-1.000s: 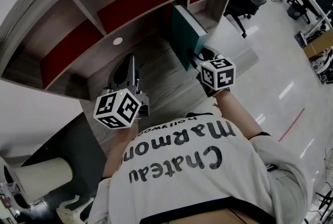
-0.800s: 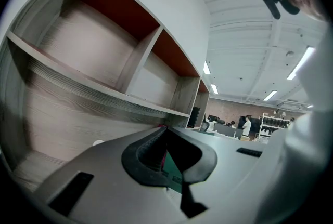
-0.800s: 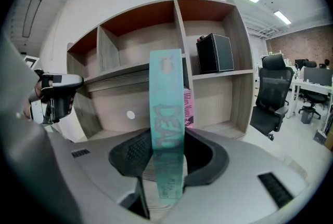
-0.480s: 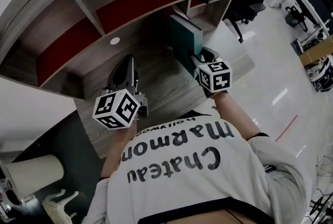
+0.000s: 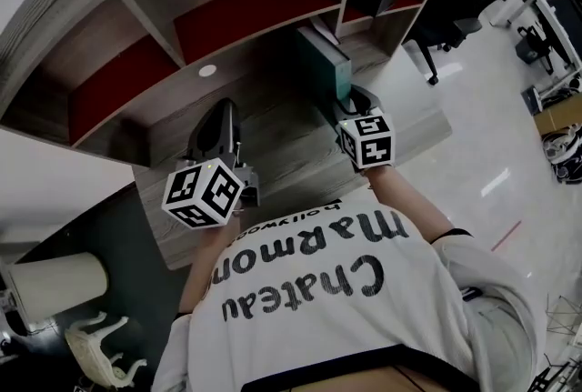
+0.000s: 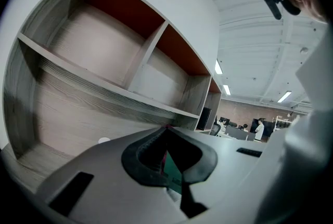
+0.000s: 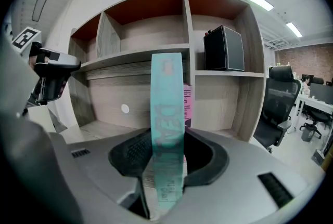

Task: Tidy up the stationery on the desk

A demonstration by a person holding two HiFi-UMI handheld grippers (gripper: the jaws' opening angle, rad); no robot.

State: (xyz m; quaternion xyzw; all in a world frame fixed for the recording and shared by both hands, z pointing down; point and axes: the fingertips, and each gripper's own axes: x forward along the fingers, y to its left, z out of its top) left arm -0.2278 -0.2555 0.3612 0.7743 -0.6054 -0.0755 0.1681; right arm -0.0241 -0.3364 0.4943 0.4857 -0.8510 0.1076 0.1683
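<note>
- The wooden shelf unit (image 5: 227,8) rises off the back of the desk (image 5: 273,140). Its wide red-backed cubbies look empty from here.
- The teal book (image 7: 166,93) is the task's thing in hand. It is held upright, spine towards the person, over the right end of the desk, in front of the upright divider.
- The right gripper (image 7: 167,134) has its jaws pinched on the lower spine of that book.
- The left gripper (image 6: 166,128) hangs over the middle of the desk, jaws pressed together at the tips with nothing gripped. It is well apart from the book.
- A black box (image 7: 223,49) sits in the upper right cubby.
- A pink book (image 7: 187,106) stands just behind the teal one, against the divider.
- I'd say this is the shelving step: the book is carried but not yet set down. Whether its foot touches the desk I can't tell.
- Next it probably needs sliding in beside the pink book, kept vertical, before the jaws let go.
</note>
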